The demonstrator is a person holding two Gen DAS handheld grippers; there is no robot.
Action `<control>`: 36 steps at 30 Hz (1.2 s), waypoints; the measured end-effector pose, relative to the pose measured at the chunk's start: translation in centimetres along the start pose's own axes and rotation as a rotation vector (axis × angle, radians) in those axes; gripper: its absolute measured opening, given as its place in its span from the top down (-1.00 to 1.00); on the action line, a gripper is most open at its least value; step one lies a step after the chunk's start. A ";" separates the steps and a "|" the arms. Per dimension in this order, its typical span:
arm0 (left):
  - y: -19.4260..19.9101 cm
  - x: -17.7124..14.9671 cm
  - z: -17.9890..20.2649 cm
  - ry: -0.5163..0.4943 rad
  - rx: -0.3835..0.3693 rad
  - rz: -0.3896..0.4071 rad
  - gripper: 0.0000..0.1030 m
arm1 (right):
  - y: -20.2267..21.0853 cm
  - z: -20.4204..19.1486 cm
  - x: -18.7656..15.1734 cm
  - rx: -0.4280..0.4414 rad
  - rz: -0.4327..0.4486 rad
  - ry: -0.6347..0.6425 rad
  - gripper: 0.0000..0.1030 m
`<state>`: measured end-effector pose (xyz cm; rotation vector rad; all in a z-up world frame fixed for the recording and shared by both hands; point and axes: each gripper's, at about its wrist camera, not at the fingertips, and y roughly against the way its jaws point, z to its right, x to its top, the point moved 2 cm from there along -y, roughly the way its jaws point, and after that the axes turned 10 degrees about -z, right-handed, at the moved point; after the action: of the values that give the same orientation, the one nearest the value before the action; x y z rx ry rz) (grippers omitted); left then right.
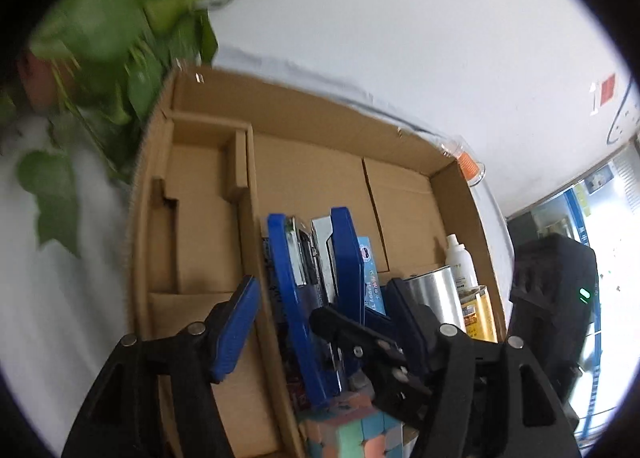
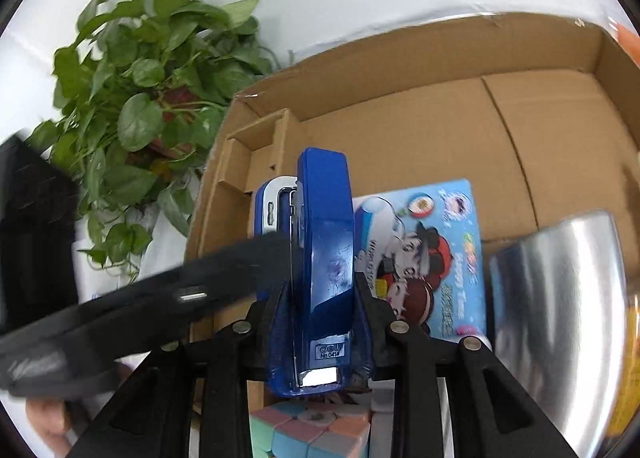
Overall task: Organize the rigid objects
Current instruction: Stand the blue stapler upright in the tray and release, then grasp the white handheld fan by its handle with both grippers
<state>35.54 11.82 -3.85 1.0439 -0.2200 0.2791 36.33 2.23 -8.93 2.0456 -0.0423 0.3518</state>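
A blue stapler [image 2: 320,270] stands on edge inside a brown cardboard box [image 2: 420,106], hinged open, over a pastel puzzle cube [image 2: 308,434]. My right gripper [image 2: 320,298] is shut on the stapler, one pad on each side. In the left wrist view the stapler [image 1: 312,290] sits between my spread blue pads; my left gripper [image 1: 320,302] is open around it, and the right gripper's black fingers [image 1: 360,342] cross in from the right. A light blue cartoon box [image 2: 432,254] lies beside the stapler.
A shiny metal can [image 2: 560,322], a yellow can [image 1: 480,314] and a white bottle [image 1: 460,258] stand at the box's right side. Cardboard dividers [image 1: 200,218] fill its left side. A leafy potted plant [image 2: 140,118] stands left of the box on a white table.
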 end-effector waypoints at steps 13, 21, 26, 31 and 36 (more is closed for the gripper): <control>13.5 -16.9 2.0 -0.106 0.324 0.325 -0.62 | 8.3 -0.4 -5.9 -0.251 0.240 0.156 -1.00; 7.6 -28.5 -1.5 0.081 0.181 0.064 -0.60 | 11.5 -2.3 -24.5 -0.132 0.223 0.518 -0.99; 5.1 -33.2 -2.6 0.202 -0.032 -0.029 -0.39 | 6.3 -4.1 -31.7 0.046 -0.039 0.582 -0.50; 2.8 -33.8 -1.7 0.217 -0.117 -0.070 -0.02 | 3.6 -5.6 -34.1 0.074 -0.137 0.643 -0.33; 1.0 -33.0 0.7 0.174 -0.201 -0.110 0.12 | 3.6 -3.7 -34.0 0.012 -0.117 0.583 -0.23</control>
<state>4.03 7.60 -12.90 0.8247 -0.0327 0.2412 2.28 -0.27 -13.26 1.8756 0.4333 0.8583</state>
